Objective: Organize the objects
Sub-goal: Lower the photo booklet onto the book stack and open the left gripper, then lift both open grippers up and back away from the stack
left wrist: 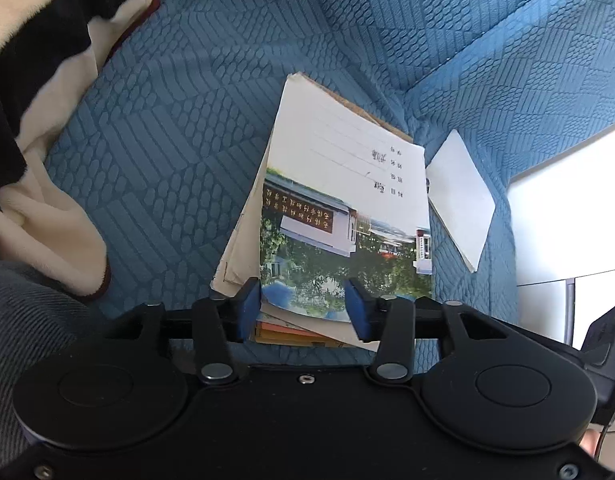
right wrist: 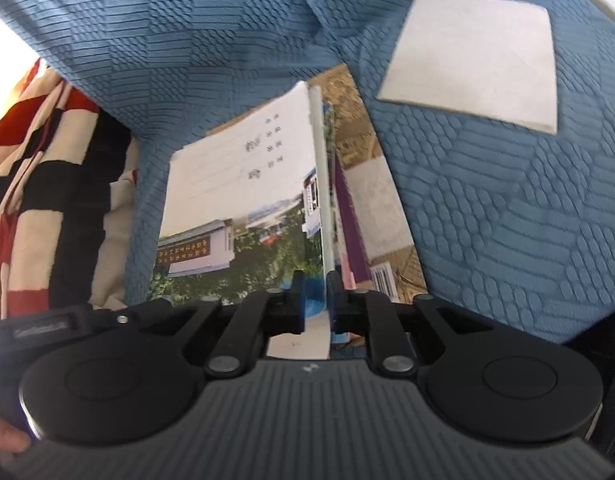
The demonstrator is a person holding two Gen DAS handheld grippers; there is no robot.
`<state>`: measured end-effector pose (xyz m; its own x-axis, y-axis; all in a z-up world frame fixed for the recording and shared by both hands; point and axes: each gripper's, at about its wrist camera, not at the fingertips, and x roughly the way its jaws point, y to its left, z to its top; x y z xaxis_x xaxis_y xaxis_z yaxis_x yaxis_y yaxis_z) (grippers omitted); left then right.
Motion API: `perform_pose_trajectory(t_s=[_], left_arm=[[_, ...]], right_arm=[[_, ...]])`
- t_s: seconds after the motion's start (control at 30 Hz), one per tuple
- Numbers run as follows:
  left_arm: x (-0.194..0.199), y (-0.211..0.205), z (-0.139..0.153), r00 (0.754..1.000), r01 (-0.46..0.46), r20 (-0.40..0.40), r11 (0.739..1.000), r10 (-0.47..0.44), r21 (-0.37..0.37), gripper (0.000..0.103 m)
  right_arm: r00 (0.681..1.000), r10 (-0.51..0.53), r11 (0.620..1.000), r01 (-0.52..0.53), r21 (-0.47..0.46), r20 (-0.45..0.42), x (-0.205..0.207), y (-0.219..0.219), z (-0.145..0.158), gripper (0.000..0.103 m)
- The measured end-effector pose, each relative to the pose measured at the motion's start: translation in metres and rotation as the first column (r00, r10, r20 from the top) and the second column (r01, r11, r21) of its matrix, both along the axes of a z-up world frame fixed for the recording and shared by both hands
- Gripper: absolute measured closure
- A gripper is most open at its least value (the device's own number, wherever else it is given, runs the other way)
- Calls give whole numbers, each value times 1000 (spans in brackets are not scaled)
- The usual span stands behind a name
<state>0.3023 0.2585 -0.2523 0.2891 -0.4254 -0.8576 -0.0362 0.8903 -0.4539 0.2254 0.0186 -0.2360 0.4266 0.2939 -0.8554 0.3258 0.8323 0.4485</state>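
Note:
A stack of exercise books lies on a blue quilted sofa seat [left wrist: 167, 160]. The top book [left wrist: 347, 208] has a white cover with a building photo; it also shows in the right wrist view [right wrist: 243, 200]. My left gripper [left wrist: 303, 304] is open, its blue pads either side of the stack's near edge. My right gripper [right wrist: 316, 300] is shut on the top book's edge, lifting it off a brown and purple book [right wrist: 371, 200] beneath. A white card [left wrist: 461, 196] lies right of the stack, also in the right wrist view [right wrist: 475, 56].
A cream, black and red plush blanket [left wrist: 39, 160] lies at the left, also in the right wrist view [right wrist: 35, 184]. The sofa backrest [left wrist: 427, 12] rises behind the stack. A white surface [left wrist: 567, 208] stands past the sofa's right end.

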Motion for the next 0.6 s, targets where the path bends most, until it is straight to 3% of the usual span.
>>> perform_pose_trajectory(t_s=[0.17,0.37,0.6], left_arm=[[-7,-4,20,999,10,46,1000,-11,23,44],[-19,-17,64,986,39,160,997,-48,63,36],[-38,-37,119,952,46,297,995,-72,93,30]], right_arm=[[1000,-13,1000,13,-9,-5,-7,-6,9,61],[999,-14,1000,15,-20,49,-15,-15,39,61],[983,29,997,-17,-70,181,-26,-25,96,61]])
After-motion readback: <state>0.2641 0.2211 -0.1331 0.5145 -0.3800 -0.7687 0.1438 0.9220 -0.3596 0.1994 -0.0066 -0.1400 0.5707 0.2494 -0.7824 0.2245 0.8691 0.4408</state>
